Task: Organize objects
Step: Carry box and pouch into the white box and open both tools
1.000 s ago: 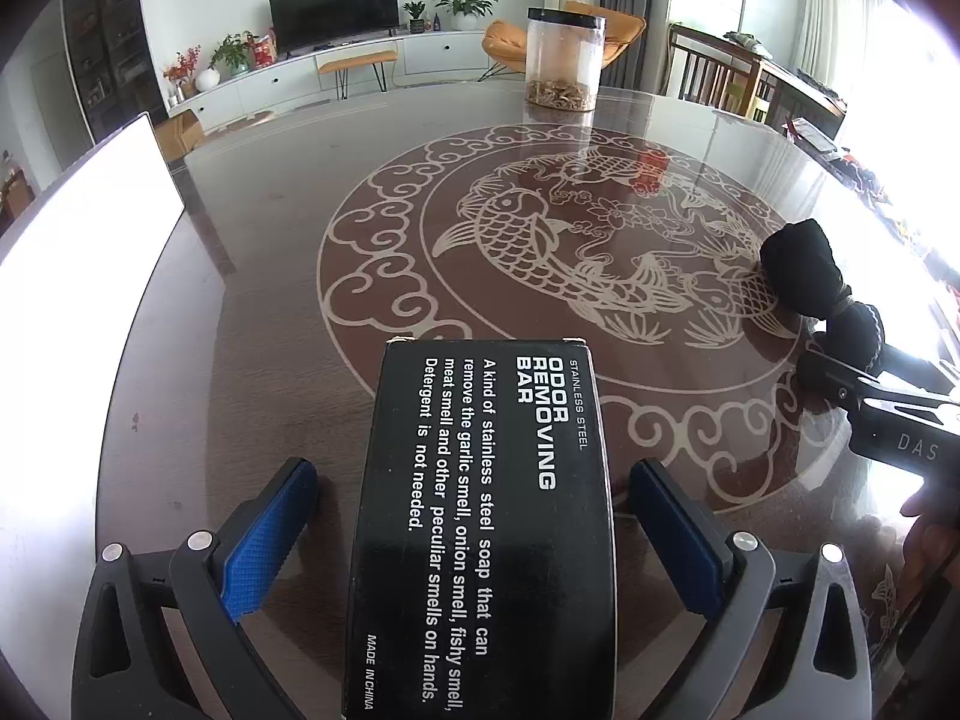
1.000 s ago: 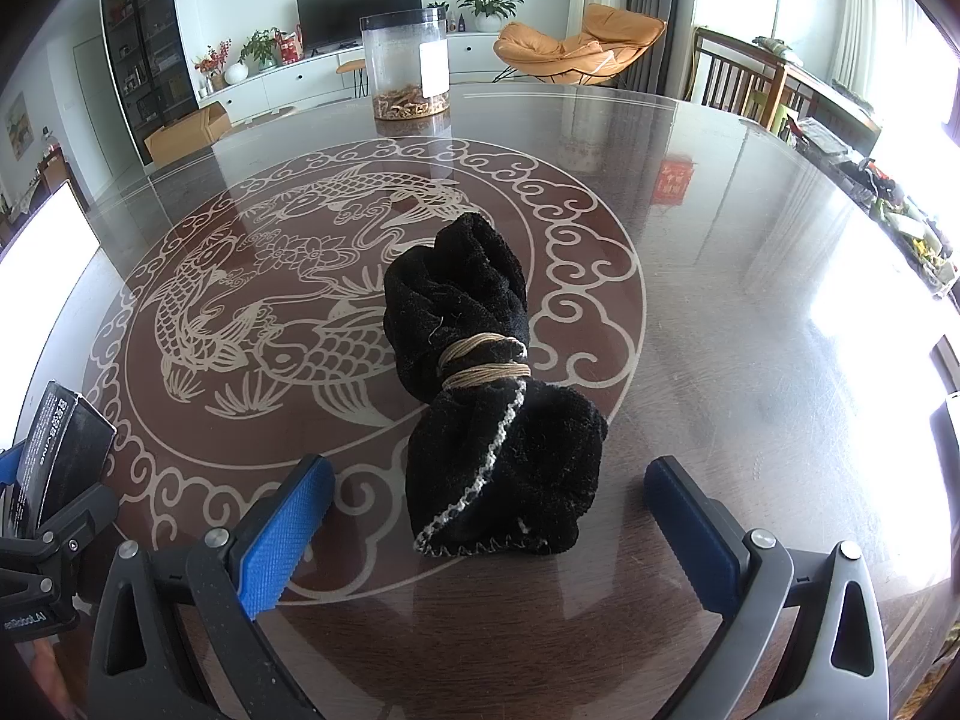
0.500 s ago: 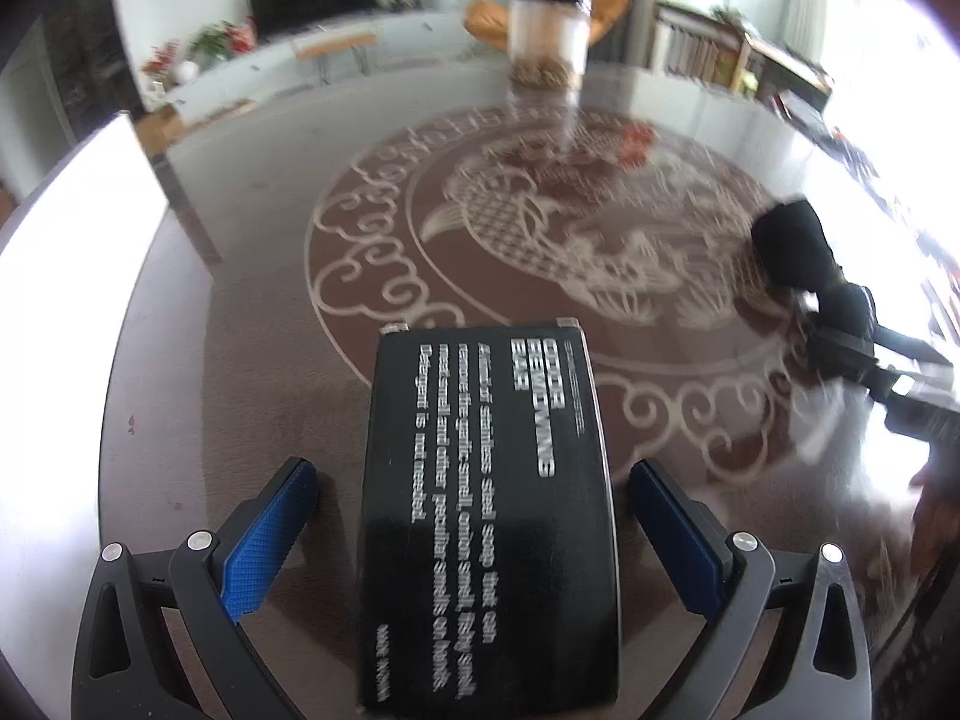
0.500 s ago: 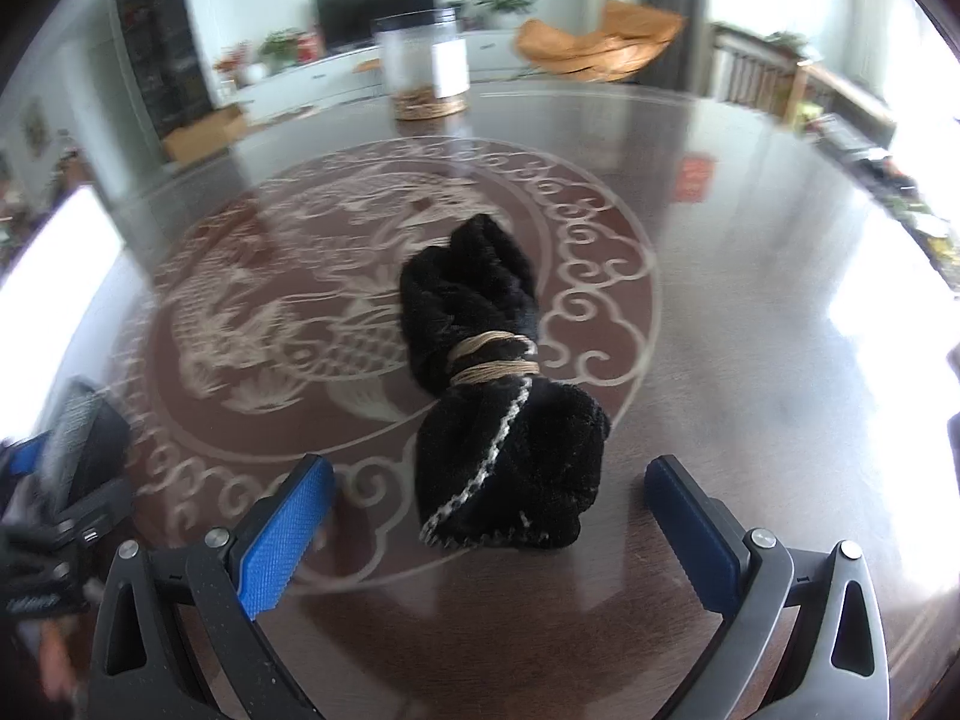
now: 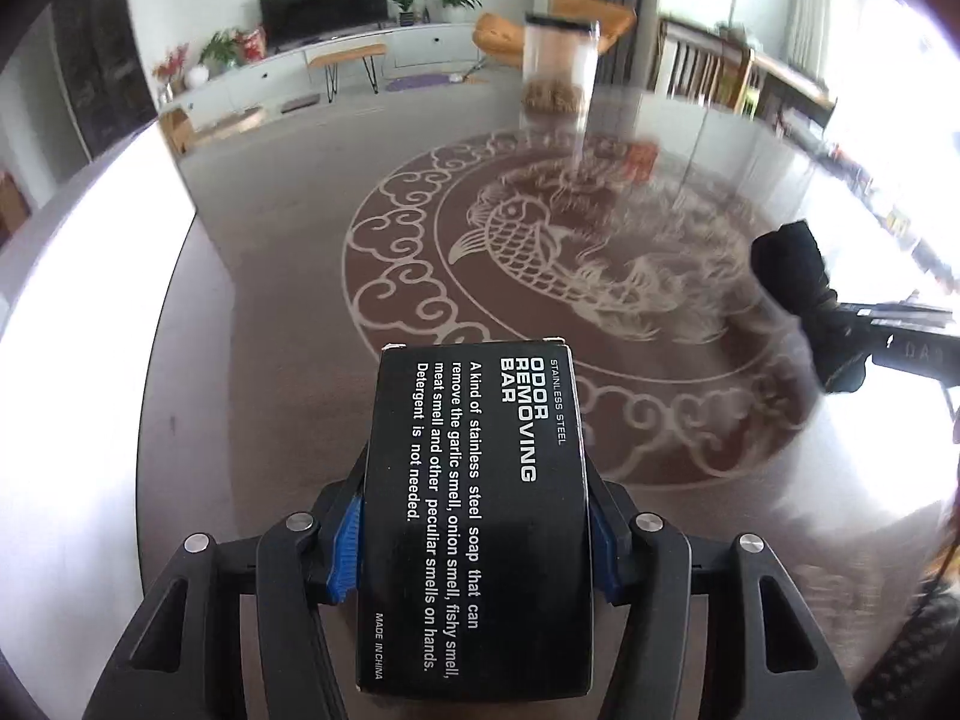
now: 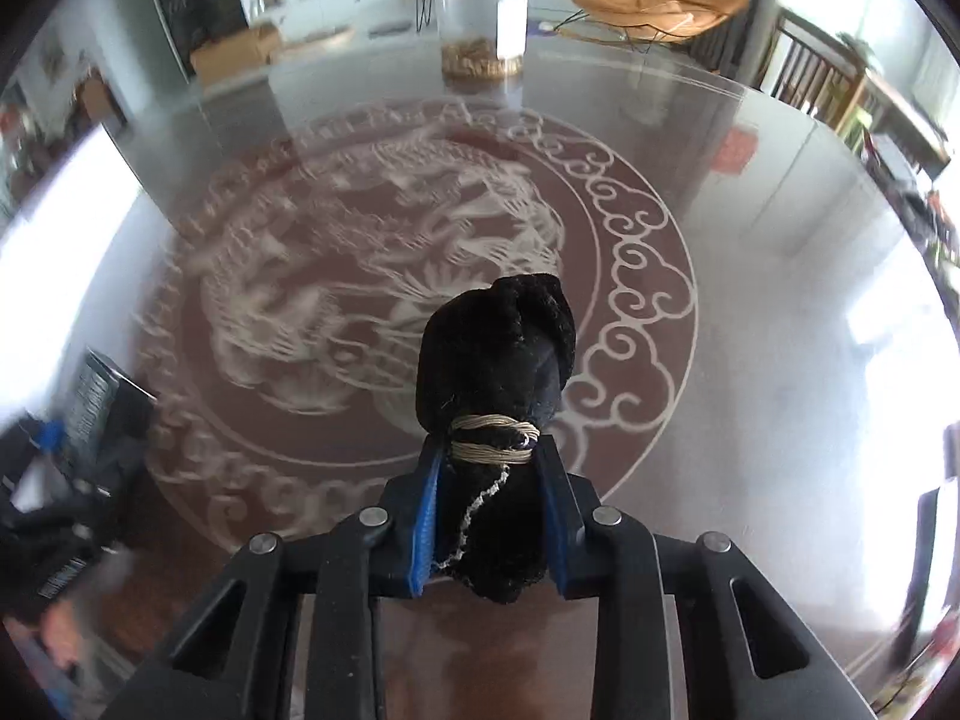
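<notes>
1. A second ago both sets of jaws stood wide apart, each straddling its object; now the left gripper has its blue pads pressed against the two long sides of the black box printed "Odor Removing Bar" — clamped on it
2. The right gripper has likewise closed, its jaws squeezing the black cloth bundle just below the tan cord wound round its middle
3. The box sits between the left jaws with its far end projecting forward over the surface; whether its underside still touches the glass cannot be told
4. The bundle's rounded top pokes out ahead of the right jaws, above the fish-and-cloud pattern; the background blur suggests both tools are in motion, probably lifting
5. From the left wrist view the bundle shows far right, well apart from the box — so the two objects sit on opposite sides of the pattern
6. A clear jar with brownish contents stands at the far edge, untouched
7. My reading: the grasp step is finished for both items and the carrying step is starting; nothing is yet placed, so the organizing is at an early stage
</notes>
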{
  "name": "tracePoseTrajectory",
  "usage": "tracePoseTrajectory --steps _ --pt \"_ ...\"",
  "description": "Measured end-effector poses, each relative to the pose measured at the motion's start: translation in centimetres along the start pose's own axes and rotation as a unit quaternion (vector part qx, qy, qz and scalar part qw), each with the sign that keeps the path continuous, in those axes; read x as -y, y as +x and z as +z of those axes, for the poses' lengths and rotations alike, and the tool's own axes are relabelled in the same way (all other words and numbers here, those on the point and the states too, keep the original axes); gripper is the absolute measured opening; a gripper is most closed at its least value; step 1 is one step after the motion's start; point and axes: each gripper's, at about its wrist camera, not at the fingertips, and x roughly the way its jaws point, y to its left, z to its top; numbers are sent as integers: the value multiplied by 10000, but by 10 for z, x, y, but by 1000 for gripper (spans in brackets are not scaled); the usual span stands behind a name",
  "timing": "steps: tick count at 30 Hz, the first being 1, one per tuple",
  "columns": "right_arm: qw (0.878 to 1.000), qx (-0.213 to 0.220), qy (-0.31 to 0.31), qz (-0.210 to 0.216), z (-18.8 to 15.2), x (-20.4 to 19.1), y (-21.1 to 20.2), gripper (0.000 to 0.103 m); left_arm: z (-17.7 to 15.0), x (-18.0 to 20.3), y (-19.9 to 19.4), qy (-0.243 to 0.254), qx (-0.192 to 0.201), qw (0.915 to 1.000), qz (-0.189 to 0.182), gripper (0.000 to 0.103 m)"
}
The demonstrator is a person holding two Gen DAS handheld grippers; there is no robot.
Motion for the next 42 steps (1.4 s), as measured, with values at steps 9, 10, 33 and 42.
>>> tracePoseTrajectory --steps 9,10,33,42 --pt "9878 686 -675 1224 -2 -111 -117 30 -15 -84 -145 -1029 871 9887 -651 57" --pt "9838 706 -845 1415 -2 -131 -127 30 -19 -106 -165 -1144 1008 9873 -447 58" --pt "9292 217 -2643 2573 -31 -398 -132 75 -73 -250 -218 -2048 583 9475 2385 103" --pt "9321 159 -2827 2259 -14 -390 -152 79 -59 -231 -238 -2120 -332 9354 2812 103"
